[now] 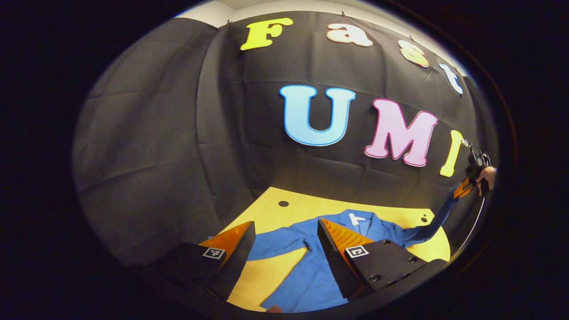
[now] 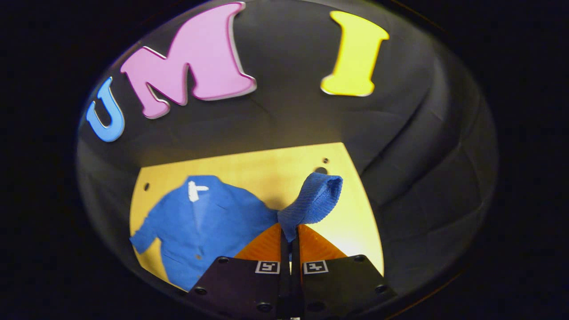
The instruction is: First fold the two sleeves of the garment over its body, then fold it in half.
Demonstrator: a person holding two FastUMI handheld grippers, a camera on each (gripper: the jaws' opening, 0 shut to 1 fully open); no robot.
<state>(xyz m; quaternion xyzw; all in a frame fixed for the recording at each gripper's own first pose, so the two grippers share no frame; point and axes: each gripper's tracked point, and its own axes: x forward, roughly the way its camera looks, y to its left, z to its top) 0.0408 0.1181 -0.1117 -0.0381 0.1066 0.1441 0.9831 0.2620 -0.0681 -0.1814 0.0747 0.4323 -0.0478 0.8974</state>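
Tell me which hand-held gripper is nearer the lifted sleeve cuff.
Right. The right hand-held gripper is shut on the sleeve cuff, holding it above the table. The left hand-held gripper hangs open over the garment's other side.

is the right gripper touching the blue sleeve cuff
Touching. In the right gripper view the right gripper has its two fingers closed together on the blue sleeve cuff, which sticks up from between them, lifted off the yellow table.
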